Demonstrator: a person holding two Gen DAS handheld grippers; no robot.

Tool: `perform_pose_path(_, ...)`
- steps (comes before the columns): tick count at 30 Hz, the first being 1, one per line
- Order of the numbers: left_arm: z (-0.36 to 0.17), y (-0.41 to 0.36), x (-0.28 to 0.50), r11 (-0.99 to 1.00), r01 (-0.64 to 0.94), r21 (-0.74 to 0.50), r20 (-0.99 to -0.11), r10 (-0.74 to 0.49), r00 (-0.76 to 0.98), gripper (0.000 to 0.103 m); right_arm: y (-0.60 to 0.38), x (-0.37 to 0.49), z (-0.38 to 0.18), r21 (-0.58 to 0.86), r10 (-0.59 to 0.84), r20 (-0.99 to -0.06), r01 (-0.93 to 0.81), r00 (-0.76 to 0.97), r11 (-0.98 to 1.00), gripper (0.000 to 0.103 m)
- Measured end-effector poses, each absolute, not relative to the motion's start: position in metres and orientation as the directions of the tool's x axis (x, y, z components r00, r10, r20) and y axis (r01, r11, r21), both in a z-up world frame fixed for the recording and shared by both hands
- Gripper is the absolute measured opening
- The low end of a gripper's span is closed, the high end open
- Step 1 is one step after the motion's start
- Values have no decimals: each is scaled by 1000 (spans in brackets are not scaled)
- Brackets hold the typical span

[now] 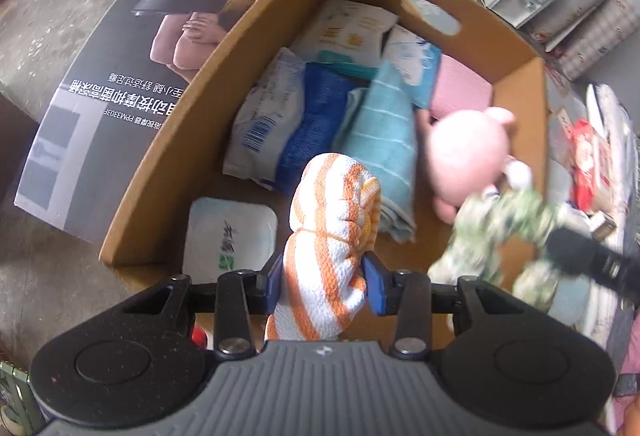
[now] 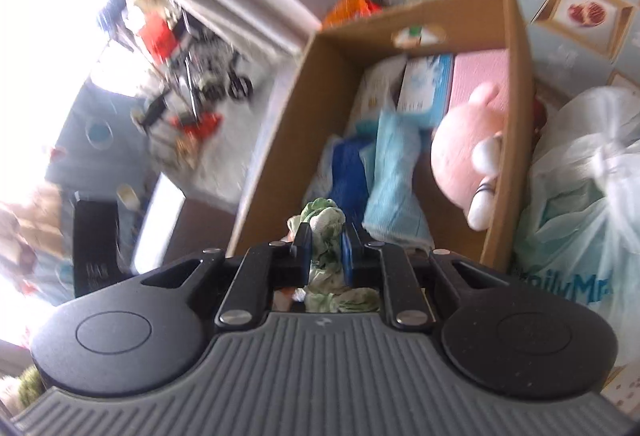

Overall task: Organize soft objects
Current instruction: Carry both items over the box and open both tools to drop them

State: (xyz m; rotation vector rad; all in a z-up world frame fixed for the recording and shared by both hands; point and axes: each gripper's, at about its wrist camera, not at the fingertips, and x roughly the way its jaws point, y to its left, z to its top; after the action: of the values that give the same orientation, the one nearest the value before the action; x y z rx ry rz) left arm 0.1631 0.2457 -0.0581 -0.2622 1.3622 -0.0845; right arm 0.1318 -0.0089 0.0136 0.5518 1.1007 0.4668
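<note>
A: The left gripper (image 1: 325, 286) is clenched on the orange-striped towel (image 1: 334, 232), low in the frame over the cardboard box (image 1: 168, 163).

B: The right gripper (image 2: 325, 250) pinches the green floral cloth (image 2: 326, 256) at lower centre. I'd worry it drapes over the box's near rim, or smothers the pink plush toy (image 2: 460, 147) if let go early.

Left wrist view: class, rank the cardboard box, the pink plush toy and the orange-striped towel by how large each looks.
1. cardboard box, clearly largest.
2 and 3 unsure: the pink plush toy and the orange-striped towel look alike in size, and the towel, held in the left gripper, sits nearer the camera.
</note>
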Motion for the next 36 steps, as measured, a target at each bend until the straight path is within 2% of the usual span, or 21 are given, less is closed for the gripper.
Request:
perform_pose_path(9, -89, 238, 177, 980, -75, -186, -971, -171, 168, 46, 21, 146, -12, 540, 553, -793, -125, 256, 832, 14)
perform_pose_path(20, -85, 236, 177, 984, -32, -176, -964, -166, 208, 44, 52, 150, -48, 494, 520, -847, -197, 113, 847, 19)
perform_pose_path(21, -85, 236, 177, 984, -26, -177, -963, -167, 210, 45, 55, 149, -49, 476, 505, -856, -213, 109, 853, 21)
perform_pose_path(22, -86, 235, 177, 985, -19, -172, -964, -164, 208, 45, 57, 148, -49, 455, 486, -866, -226, 113, 862, 29)
perform_pose_path(24, -85, 236, 176, 984, -16, -177, -962, -169, 215, 44, 59, 147, -47, 431, 466, -876, -234, 120, 871, 37)
perform_pose_path(27, -78, 240, 173, 983, -41, -182, -956, -166, 242, 44, 51, 148, -44, 444, 478, -868, -219, 138, 869, 40)
perform_pose_path(33, -75, 249, 170, 970, -184, -157, -949, -97, 300, 44, 44, 145, -45, 449, 477, -866, -186, 150, 874, 41)
perform_pose_path(36, -84, 244, 175, 970, -195, -144, -956, -85, 281, 44, 42, 143, -46, 451, 476, -866, -174, 151, 875, 41)
